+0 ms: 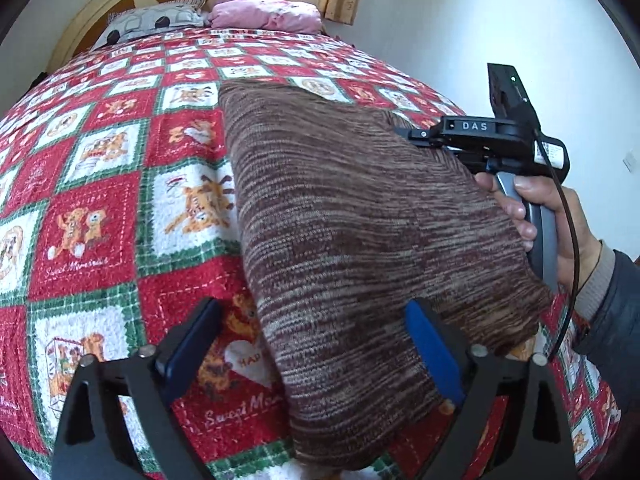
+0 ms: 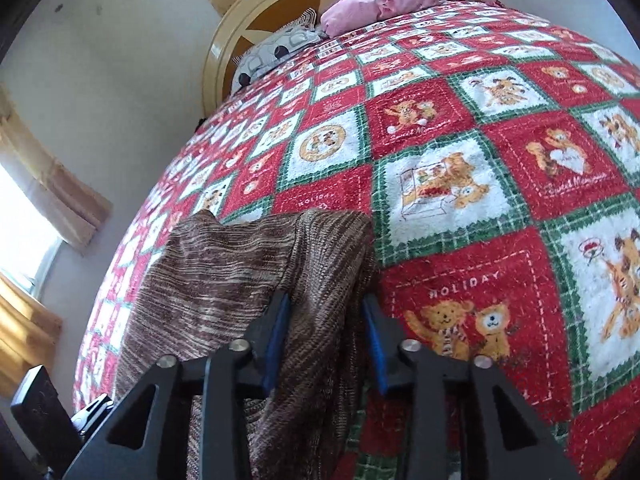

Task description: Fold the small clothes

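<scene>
Brown knit garment [image 1: 360,220] lifted over the red checked blanket [image 1: 100,208].
Only my left view shows my right gripper [image 2: 326,344] from outside, clamping the knit; my left gripper [image 1: 312,344] gapes, cloth between its fingers.

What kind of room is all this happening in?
Most likely a home bedroom: a bed covered by a red and green holiday quilt, pillows against a rounded wooden headboard, and a curtained window beside it.

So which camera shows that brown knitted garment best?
The left wrist view: the brown knitted garment spreads wide there, held up by the right claw. The right wrist view shows only a bunched part between its own fingers.
</scene>
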Available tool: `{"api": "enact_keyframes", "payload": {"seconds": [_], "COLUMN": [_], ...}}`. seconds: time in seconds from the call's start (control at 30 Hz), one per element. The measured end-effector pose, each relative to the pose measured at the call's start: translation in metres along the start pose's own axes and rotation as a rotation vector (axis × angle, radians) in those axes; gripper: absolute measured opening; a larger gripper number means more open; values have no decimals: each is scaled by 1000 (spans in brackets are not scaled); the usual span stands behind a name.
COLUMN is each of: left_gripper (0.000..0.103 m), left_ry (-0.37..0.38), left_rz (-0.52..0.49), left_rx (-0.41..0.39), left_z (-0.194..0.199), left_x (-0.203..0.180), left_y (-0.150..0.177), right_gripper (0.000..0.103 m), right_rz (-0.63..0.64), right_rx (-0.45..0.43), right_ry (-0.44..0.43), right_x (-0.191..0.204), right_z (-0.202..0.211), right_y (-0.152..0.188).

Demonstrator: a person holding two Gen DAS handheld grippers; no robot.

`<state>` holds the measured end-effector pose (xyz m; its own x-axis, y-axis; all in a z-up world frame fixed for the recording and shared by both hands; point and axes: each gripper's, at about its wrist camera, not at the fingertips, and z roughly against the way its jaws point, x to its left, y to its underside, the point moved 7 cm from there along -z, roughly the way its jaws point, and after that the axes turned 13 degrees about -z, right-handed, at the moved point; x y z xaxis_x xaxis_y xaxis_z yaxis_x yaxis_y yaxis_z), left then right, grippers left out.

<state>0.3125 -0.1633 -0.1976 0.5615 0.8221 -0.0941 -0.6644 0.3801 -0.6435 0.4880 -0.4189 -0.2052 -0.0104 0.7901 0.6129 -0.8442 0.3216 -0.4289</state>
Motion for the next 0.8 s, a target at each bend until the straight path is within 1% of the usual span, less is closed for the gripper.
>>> {"api": "enact_keyframes", "payload": {"seconds": [0.03,0.07,0.13,0.33,0.43,0.5,0.57,0.6,0.8], "left_gripper": [79,58,59,59,50,32,23,20,17], "left_ry": [25,111,112,105,73,55,56,61,71], "left_rz": [-6,4,18,15,-10,-27,-26,-17,8], "left_rx": [-5,-3,-2,1,-6,-19,-34,-50,-76], "left_z": [1,-1,0,0,2,5,10,13,26], "left_x": [-3,-10,-10,-9,-13,-16,-16,-14,-11], "left_y": [0,1,3,4,2,1,0,-1,-1], "right_gripper": [26,25,25,25,24,21,20,20,19], "right_rz": [8,21,46,33,45,56,67,69,79], "right_rx": [4,6,7,6,0,-6,-17,-29,-76], "right_ry": [-6,-5,1,-11,6,23,22,19,10], "right_x": [2,4,8,7,9,13,18,21,37], "right_z": [0,0,-2,-3,-3,0,5,9,26], "right_y": [1,2,3,4,4,5,4,2,3]}}
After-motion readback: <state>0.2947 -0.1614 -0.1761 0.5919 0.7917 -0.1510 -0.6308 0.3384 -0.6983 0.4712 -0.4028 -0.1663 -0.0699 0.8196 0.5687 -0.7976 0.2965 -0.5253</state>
